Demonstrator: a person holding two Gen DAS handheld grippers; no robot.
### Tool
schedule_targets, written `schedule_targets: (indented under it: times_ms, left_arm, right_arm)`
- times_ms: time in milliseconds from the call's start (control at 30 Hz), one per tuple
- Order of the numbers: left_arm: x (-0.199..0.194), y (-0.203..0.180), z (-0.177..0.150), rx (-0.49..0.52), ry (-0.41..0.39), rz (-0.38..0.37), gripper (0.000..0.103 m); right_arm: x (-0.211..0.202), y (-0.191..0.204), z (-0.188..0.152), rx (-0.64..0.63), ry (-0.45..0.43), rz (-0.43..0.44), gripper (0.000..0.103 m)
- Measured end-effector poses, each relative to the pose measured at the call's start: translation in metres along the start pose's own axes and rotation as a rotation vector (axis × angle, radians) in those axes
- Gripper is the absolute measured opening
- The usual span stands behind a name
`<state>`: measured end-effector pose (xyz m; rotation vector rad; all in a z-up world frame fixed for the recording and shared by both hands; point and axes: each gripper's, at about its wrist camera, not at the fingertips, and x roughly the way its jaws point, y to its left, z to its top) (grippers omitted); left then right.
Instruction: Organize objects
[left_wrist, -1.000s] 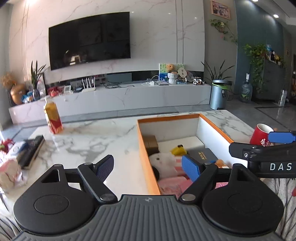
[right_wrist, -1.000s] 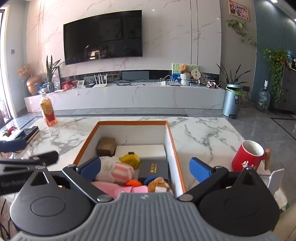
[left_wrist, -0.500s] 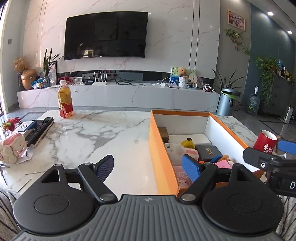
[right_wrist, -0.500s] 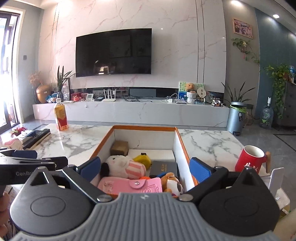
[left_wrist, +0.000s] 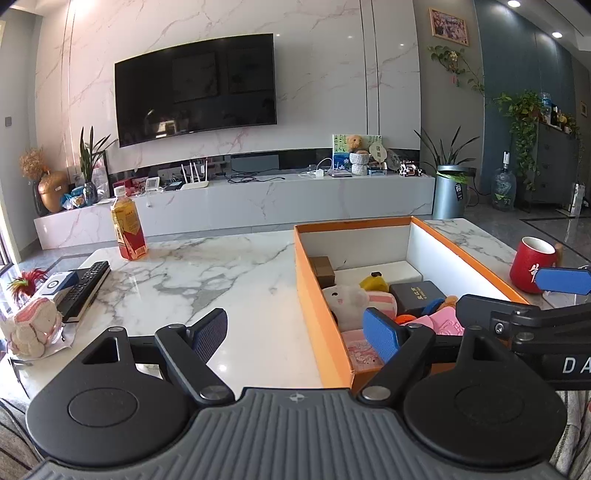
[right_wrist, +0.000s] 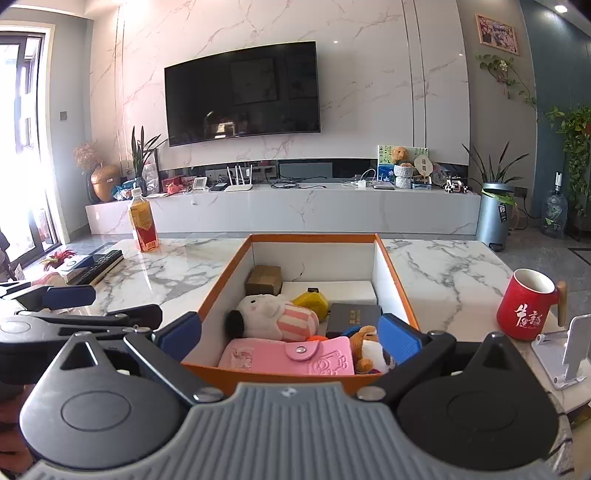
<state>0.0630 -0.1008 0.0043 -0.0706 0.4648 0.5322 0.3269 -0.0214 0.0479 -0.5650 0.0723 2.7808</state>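
my left gripper (left_wrist: 295, 332) spread, empty | my right gripper (right_wrist: 290, 334) spread, lettered "DA" | red mug (right_wrist: 526, 308) white script, unreadable

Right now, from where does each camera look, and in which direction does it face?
Left wrist: on the left gripper, left of the orange box, facing the TV wall; open fingers show, with the right gripper beside.
Right wrist: on the right gripper, before the box's near end, facing alike; open fingers show.
Shared: box, red mug, bottle.
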Motion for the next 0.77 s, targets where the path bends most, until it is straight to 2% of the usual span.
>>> schedule_targets:
  times_ms: [433,767]
  left_arm:
    - [0.0034,0.0027,-0.0003,-0.015,0.033,-0.013,0.095]
    - [0.0014,0.0050,0.0002,-0.022,0.022,-0.011,0.095]
  right_arm:
    - [0.0013,-0.0011,0.0000,0.017,0.016,0.018,0.102]
    - [0.0017,-0.0011,-0.0014,0.022,0.028,0.024,0.102]
